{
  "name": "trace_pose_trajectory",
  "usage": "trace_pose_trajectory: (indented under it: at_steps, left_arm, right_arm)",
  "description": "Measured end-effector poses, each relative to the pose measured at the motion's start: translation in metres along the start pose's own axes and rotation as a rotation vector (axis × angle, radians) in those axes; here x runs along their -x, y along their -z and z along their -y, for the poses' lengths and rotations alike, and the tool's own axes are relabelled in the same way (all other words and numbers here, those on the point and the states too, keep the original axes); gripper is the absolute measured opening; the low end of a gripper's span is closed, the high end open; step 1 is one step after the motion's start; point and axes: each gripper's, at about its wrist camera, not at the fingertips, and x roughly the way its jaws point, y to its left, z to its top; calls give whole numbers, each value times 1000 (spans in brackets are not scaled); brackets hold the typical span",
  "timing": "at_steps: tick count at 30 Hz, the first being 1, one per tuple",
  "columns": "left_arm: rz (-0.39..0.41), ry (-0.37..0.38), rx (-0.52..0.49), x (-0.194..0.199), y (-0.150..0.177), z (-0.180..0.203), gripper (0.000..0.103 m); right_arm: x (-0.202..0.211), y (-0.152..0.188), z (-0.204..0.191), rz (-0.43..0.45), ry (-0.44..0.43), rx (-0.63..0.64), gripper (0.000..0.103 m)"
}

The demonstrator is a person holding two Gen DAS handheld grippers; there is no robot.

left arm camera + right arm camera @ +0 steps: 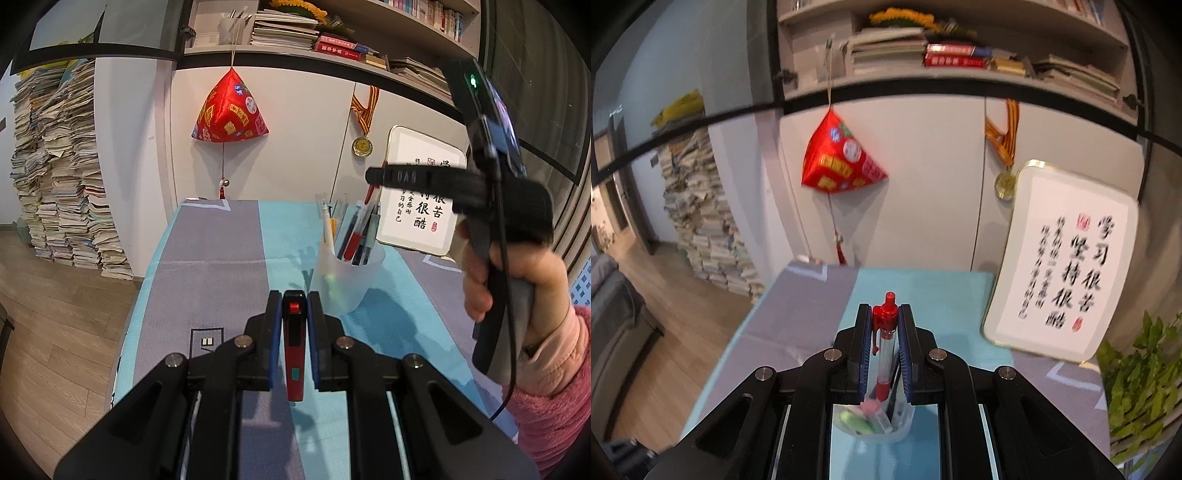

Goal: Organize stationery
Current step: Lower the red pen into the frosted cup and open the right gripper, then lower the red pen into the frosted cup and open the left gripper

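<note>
My left gripper (294,295) is shut on a red and black utility knife (294,343) that lies along its fingers, low over the striped tablecloth (221,258). Just beyond it to the right stands a translucent cup (347,273) holding several pens. My right gripper (373,175), held by a hand in a pink sleeve, hovers above that cup. In the right wrist view the right gripper (885,308) is shut on a red click pen (886,343), button end forward. The cup (871,421) shows below, between the fingers, with green and pink items inside.
A framed calligraphy board (421,192) leans on the wall behind the cup. A red pyramid ornament (231,110) and a medal (362,146) hang on the wall. Paper stacks (62,177) stand on the floor beyond the table's left edge. A green plant (1141,387) is at right.
</note>
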Motion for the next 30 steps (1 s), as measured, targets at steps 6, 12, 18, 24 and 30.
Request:
trace_pose_trajectory:
  at_steps: [6,12,18,24,30]
  left_arm:
    - [-3,4,5,0,2,0,12]
    - [-9,9,10,-1,2,1,12]
    - [-6,11,5,0,0,6,12]
    - [-1,23,-6,3,-6,13,12]
    - [34,53,2,6,-29,23,12]
  right_arm:
    - [-8,13,-3,-52,-1,28,14]
    - [-16,24,2,-107,-13,7,14]
    - [-12,30,8,-137,-33,-9,14]
    - [6,37,17,-156,-66,-29,19]
    - [37,56,36,-138,-59,-44,38]
